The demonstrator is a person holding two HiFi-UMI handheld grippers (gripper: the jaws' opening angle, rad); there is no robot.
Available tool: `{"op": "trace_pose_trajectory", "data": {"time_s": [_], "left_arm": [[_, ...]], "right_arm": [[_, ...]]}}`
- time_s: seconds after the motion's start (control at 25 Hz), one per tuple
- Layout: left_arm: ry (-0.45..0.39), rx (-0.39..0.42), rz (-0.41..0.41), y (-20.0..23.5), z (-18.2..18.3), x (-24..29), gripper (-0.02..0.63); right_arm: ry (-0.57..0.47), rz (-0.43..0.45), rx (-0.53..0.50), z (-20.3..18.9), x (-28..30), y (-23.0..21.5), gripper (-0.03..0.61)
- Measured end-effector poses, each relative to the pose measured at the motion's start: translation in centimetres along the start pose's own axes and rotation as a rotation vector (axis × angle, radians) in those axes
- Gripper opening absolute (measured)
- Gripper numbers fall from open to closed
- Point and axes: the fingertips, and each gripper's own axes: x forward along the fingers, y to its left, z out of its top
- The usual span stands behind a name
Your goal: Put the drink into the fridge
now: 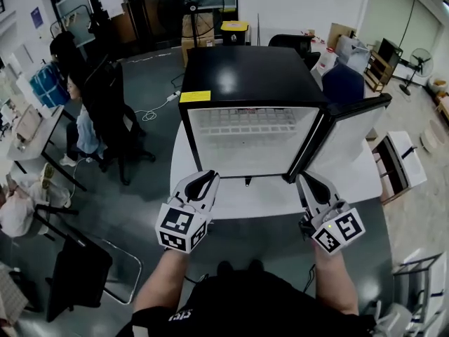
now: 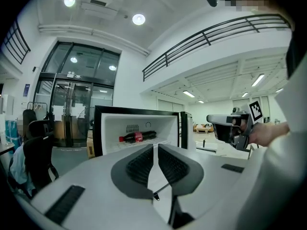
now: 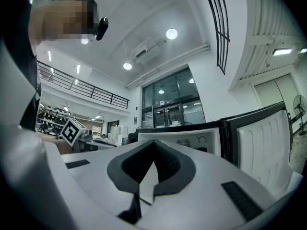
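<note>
The small black fridge point(image 1: 252, 76) stands on a white bench point(image 1: 270, 196) with its door point(image 1: 345, 143) swung open on the fridge's right-hand side. The drink, a dark cola bottle point(image 2: 137, 137) with a red label, lies on its side on the white shelf inside the fridge, towards the back wall; it shows in the left gripper view only, and neither gripper touches it.

The left gripper point(image 1: 205, 181) hovers just in front of the fridge's open mouth, off its left half. Its fingers point(image 2: 139, 164) stand narrow, with a thin slit between the tips and nothing in it. The right gripper point(image 1: 309, 185) hangs in front of the fridge near the lower edge of the open door. Its fingers point(image 3: 168, 164) are closed tip to tip and empty.

Beyond the fridge's left side, a person sits on a black office chair point(image 1: 116, 128) at a desk.
</note>
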Motion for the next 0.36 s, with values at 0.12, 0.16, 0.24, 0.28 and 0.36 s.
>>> {"op": "trace_pose_trajectory", "data": {"time_s": [0.12, 0.16, 0.24, 0.28, 0.36], "left_arm": [[0.002, 0.005, 0.001, -0.8, 0.0, 0.7, 0.044], [0.001, 0.006, 0.003, -0.6, -0.2, 0.7, 0.044], [0.000, 0.006, 0.006, 0.2, -0.7, 0.2, 0.043], [-0.001, 0.006, 0.006, 0.6, -0.9, 0.0, 0.043], [-0.001, 0.006, 0.008, 1.5, -1.1, -0.3, 0.044]], "right_arm": [[0.008, 0.012, -0.005, -0.1, -0.2, -0.8, 0.011], [0.009, 0.015, -0.006, -0.4, 0.0, -0.6, 0.011], [0.011, 0.018, -0.011, -1.0, 0.7, 0.2, 0.011], [0.013, 0.019, -0.016, -1.2, 1.1, 0.6, 0.011], [0.018, 0.021, -0.026, -1.5, 1.9, 1.2, 0.011]]}}
